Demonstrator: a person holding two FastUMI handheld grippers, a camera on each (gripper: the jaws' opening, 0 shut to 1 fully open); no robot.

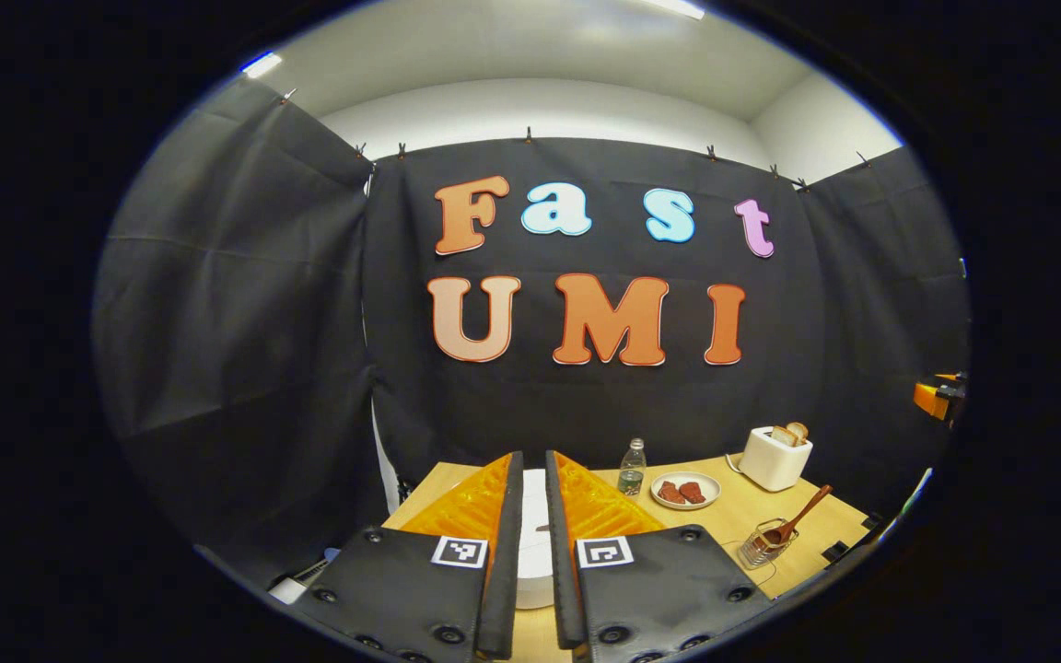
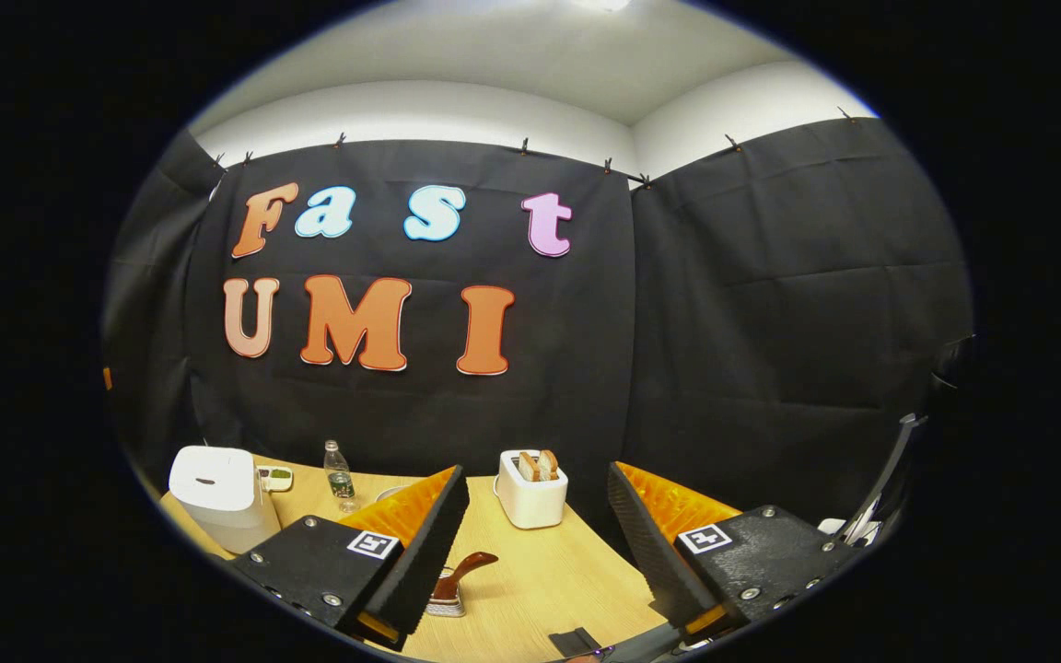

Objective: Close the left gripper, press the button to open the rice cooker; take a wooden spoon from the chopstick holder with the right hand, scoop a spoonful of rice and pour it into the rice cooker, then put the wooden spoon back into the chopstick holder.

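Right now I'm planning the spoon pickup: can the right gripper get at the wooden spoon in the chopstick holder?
Probably yes. The right gripper is open, and the wooden spoon leans out of the chopstick holder just ahead by its left finger, with bare table around it and nothing in between.

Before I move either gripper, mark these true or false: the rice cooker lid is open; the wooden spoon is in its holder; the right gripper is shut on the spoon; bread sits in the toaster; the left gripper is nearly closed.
1. The rice cooker lid is open. False: it is down.
2. The wooden spoon stands in the chopstick holder. True.
3. The right gripper is shut on the spoon. False: it is wide open and holds nothing.
4. Bread sits in the toaster. True.
5. The left gripper is nearly closed. True, only a narrow gap shows.
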